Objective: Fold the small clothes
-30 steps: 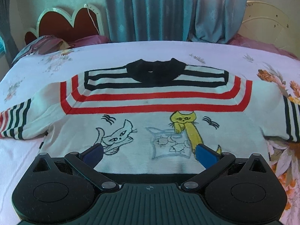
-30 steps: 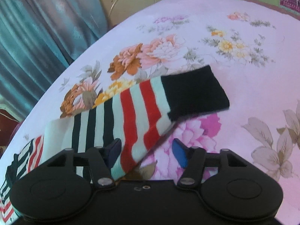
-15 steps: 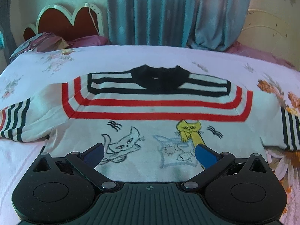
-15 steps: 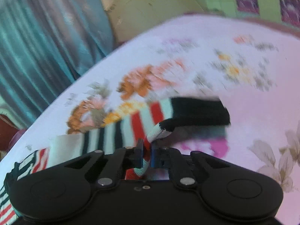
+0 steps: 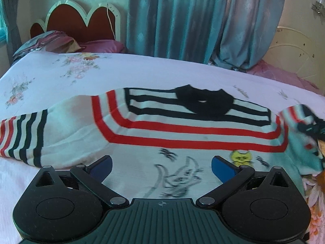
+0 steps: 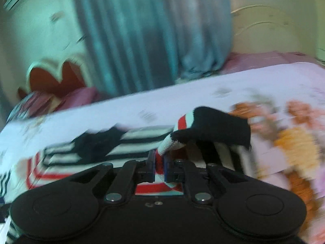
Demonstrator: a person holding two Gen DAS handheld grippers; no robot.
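The child's sweater (image 5: 182,134) lies flat on the bed (image 5: 50,77), collar toward the curtain (image 5: 203,20). The right tool (image 6: 159,167) pinches the striped sleeve (image 6: 213,128) near its black cuff, lifted over the sweater's body. The left tool (image 5: 161,165) hangs spread above the hem, with bare bedsheet beyond the collar.

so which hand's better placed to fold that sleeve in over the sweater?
Right. The right tool is shut on the striped sleeve, cuff lifted over the sweater. The left tool is open and holds nothing, low over the hem.

One sweater (image 5: 182,142); two grippers (image 5: 161,165) (image 6: 159,167); one bed (image 5: 61,75)
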